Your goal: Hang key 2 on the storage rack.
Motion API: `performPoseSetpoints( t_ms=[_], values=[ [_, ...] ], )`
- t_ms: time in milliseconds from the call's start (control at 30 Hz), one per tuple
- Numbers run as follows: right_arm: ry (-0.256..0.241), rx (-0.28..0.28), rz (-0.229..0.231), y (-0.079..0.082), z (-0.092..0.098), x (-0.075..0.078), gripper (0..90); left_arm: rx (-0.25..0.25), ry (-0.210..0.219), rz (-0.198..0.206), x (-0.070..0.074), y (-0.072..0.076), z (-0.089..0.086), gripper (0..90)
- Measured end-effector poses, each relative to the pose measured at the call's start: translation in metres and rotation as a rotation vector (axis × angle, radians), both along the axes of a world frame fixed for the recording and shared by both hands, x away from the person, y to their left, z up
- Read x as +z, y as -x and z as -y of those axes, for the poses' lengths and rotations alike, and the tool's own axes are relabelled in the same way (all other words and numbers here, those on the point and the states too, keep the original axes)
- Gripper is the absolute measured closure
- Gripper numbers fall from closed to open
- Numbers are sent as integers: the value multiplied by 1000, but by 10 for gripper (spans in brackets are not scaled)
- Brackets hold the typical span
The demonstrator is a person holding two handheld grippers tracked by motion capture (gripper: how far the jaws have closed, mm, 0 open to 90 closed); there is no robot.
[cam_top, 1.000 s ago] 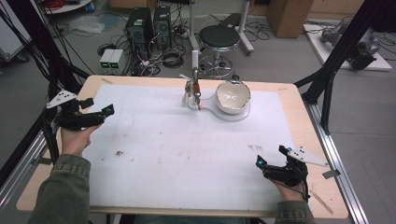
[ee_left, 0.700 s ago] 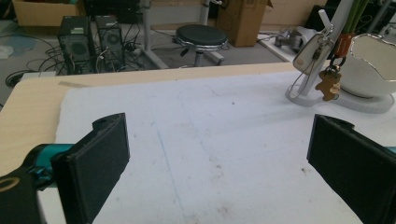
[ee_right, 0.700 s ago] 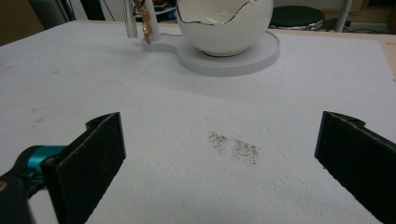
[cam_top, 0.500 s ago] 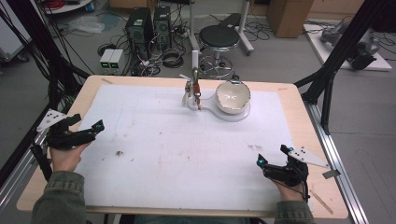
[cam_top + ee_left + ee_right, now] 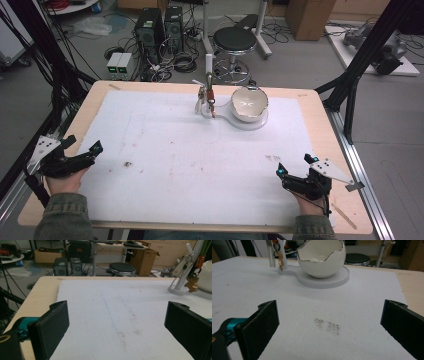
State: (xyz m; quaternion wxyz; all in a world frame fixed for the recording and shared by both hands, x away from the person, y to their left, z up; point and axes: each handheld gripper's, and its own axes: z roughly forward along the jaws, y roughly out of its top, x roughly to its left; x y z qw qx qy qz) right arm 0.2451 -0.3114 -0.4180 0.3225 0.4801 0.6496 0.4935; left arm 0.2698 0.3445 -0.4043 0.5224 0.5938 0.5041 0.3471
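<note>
Bowl (image 5: 248,102) is sitting upper centre of the high view on a white base (image 5: 260,122), keys (image 5: 210,95) hanging on a stand just left of it. We are holding the left gripper (image 5: 80,155) at lower left and the right gripper (image 5: 295,172) at lower right, both released, jaws wide, gripping nothing, well apart from the bowl.

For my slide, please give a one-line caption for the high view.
Left gripper and right gripper, both open, rest at the near corners of the table, far from the egg-shaped bowl.
</note>
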Motion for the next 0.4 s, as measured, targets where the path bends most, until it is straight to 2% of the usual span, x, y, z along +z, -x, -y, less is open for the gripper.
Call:
performPoseSetpoints(
  t_ms=[33, 100, 233, 400],
  values=[
    [-14, -18, 11, 0, 0, 0, 7, 0, 6, -7, -2, 2, 0, 62],
    [-10, -34, 16, 0, -1, 0, 7, 2, 20, -11, -5, 6, -1, 62],
    [-7, -53, 21, 0, 0, 0, 7, 8, 47, 3, -6, 12, -4, 62],
    [-8, -66, 26, 0, 1, 0, 7, 0, 47, -7, -9, 10, -3, 62]
  ],
)
